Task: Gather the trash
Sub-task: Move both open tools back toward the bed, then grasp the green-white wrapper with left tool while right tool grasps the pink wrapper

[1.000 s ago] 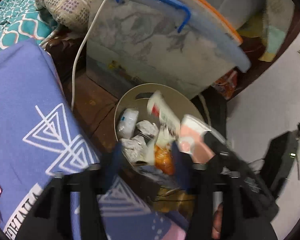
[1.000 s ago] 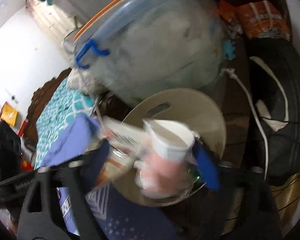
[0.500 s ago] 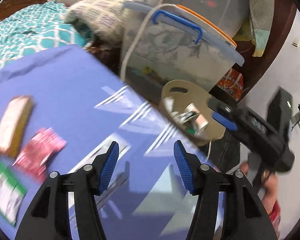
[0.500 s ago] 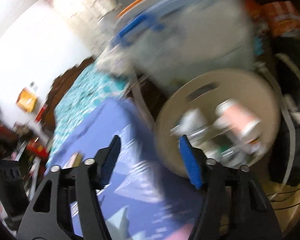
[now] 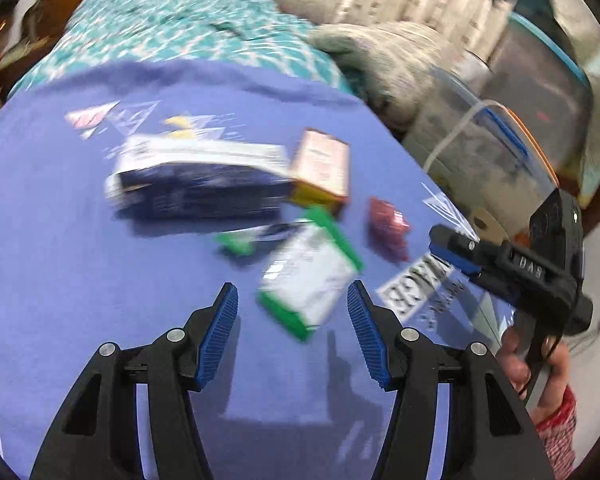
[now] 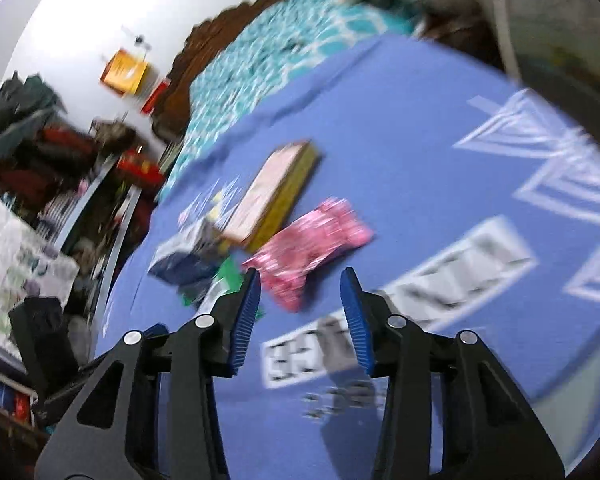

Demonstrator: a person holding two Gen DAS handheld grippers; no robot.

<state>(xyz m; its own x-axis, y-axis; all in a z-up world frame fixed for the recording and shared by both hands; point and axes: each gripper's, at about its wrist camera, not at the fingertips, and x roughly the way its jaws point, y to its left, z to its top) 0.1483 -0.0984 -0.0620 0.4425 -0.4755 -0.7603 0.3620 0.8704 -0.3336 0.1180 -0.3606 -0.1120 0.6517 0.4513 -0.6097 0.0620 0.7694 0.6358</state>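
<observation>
Left gripper [image 5: 292,312] fingers apart, empty, right gripper [image 6: 300,296] fingers just narrowing, empty, above blue sheet [image 5: 60,260]

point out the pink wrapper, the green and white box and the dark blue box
pink wrapper [image 6: 316,236], right wrist view, crinkled middle
green and white box [image 5: 310,276], left wrist view, white top face
dark blue box [image 5: 204,184], left wrist view, dark side face

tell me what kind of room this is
Most likely a bedroom. The trash lies on a bed spread with a purple printed sheet over teal patterned bedding, with a pillow at its edge. Clear plastic storage bins stand beside it, and clutter is piled along the white wall.
</observation>
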